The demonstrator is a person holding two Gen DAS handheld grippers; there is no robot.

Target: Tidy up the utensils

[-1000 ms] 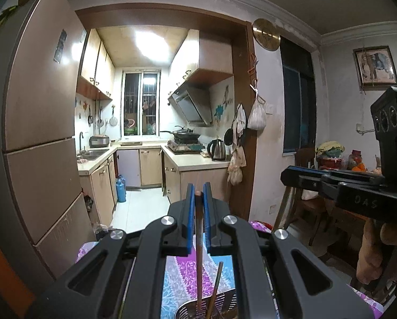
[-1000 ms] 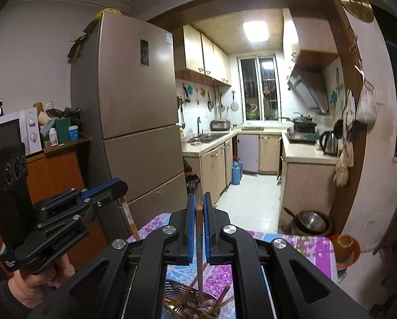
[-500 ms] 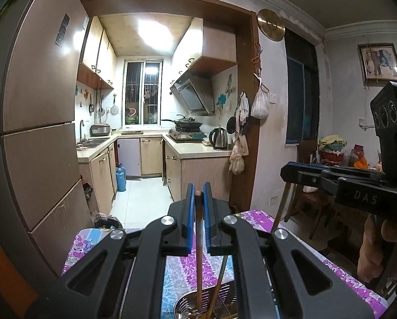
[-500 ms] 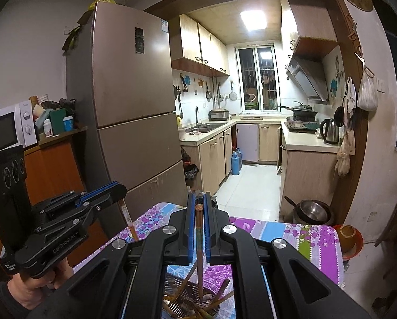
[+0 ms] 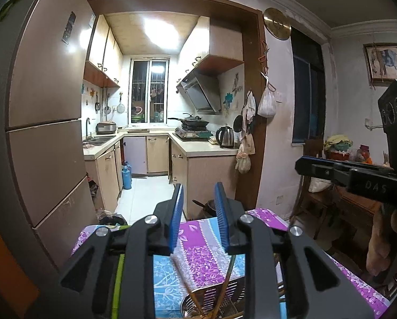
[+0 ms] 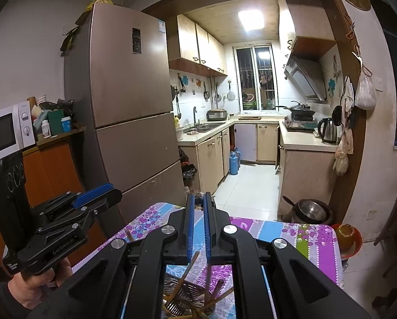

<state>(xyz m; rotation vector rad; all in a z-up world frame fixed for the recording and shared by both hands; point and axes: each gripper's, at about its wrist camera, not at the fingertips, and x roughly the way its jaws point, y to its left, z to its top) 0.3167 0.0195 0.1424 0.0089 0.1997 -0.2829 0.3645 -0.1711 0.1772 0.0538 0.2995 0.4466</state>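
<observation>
My left gripper [image 5: 199, 195] hangs above a perforated metal holder [image 5: 214, 296] on the flowered tablecloth [image 5: 198, 255]. Its jaws are opening, with nothing between the blue pads [image 5: 176, 220]. Several wooden chopsticks [image 5: 226, 281] lean in the holder below it. My right gripper [image 6: 197, 199] is over the same holder [image 6: 181, 296], shut on a thin chopstick whose tip [image 6: 197, 206] shows at the top of the pads. More chopsticks [image 6: 188, 268] stand under it. From the right wrist view the left gripper [image 6: 97, 195] appears at the left, in a hand.
The table's far edge faces a tall fridge [image 6: 129, 101] and the kitchen doorway. A metal pot [image 6: 311, 211] and an orange bowl [image 6: 344, 236] sit on the floor past the table. A microwave [image 6: 5, 130] stands at the left, chairs [image 5: 321, 186] at the right.
The left jaws have come apart and the chopstick they held is gone from between them, now down in the holder. The left gripper sank a little. The right gripper stays shut.
</observation>
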